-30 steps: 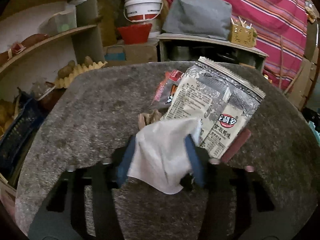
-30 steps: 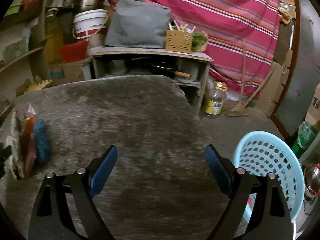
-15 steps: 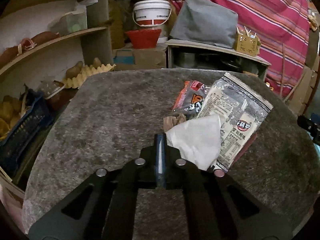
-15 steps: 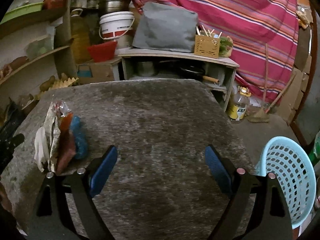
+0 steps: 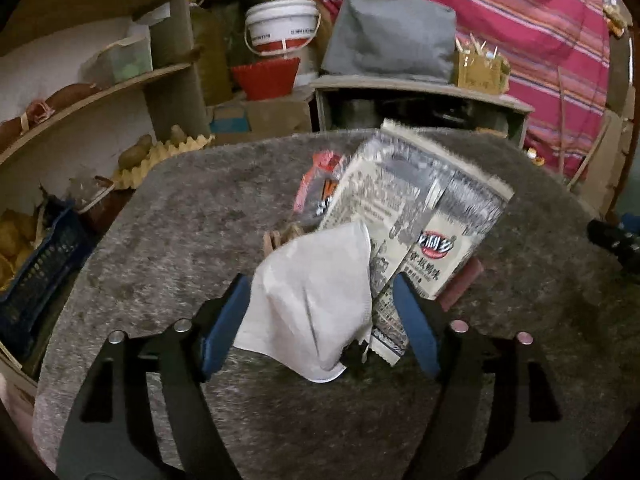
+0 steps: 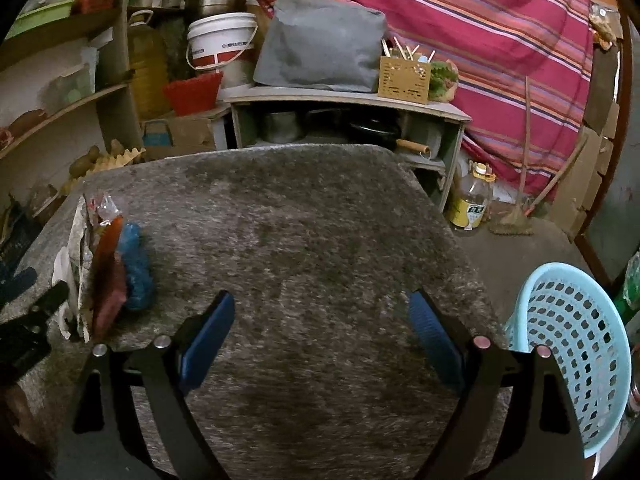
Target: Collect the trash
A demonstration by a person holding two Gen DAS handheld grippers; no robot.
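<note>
A white tissue (image 5: 312, 292) lies on the grey fuzzy table top (image 5: 192, 240), overlapping a grey-and-cream snack bag (image 5: 420, 208). Behind them sit a red wrapper (image 5: 320, 184) and a small brown scrap (image 5: 280, 238). My left gripper (image 5: 320, 320) is low over the table, its jaws opening, with the tissue and the bag's near corner between the blue pads. My right gripper (image 6: 320, 332) hangs open over bare table with nothing between its fingers. In the right wrist view the trash pile (image 6: 104, 272) sits far left, with a blue wrapper (image 6: 136, 272) on its right side.
A light-blue perforated basket (image 6: 572, 340) stands on the floor off the table's right edge. Shelves with food and a dark blue crate (image 5: 36, 276) are to the left. A low cupboard (image 6: 344, 120), a white bucket (image 6: 220, 44) and a striped cloth stand behind.
Half a second ago the left gripper was shut and empty, just left of the tissue; its jaws now stand apart around the tissue. The right view has shifted, bringing the trash pile further into sight.
</note>
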